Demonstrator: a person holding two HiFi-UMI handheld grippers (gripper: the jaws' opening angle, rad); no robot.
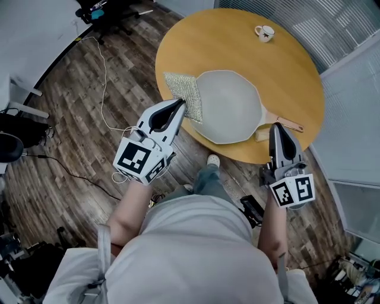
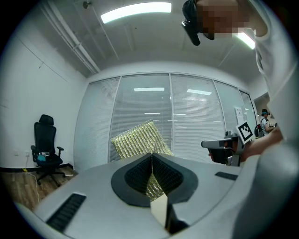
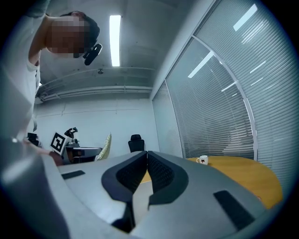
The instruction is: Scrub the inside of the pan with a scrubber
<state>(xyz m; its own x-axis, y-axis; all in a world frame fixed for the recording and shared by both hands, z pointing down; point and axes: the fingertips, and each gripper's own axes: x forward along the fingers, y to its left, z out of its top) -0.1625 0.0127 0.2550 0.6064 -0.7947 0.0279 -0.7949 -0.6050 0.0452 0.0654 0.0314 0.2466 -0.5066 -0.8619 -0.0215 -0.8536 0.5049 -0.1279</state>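
A pale grey pan [image 1: 228,107] lies on the round wooden table [image 1: 297,71], its wooden handle [image 1: 289,123] pointing to the near right. My left gripper [image 1: 181,105] is shut on a yellowish mesh scrubber [image 1: 184,95], which hangs over the pan's left rim. In the left gripper view the scrubber [image 2: 140,140] sticks up from between the closed jaws of the left gripper [image 2: 152,156]. My right gripper [image 1: 276,126] is at the table's near edge, just beside the handle, shut. The right gripper view shows the right gripper [image 3: 146,153] with nothing between its jaws.
A white mug [image 1: 265,32] stands at the table's far side, also seen as the mug [image 3: 202,160] in the right gripper view. A black office chair [image 1: 104,12] and a white cable [image 1: 104,89] are on the wood floor to the left. Glass walls with blinds [image 1: 356,77] stand on the right.
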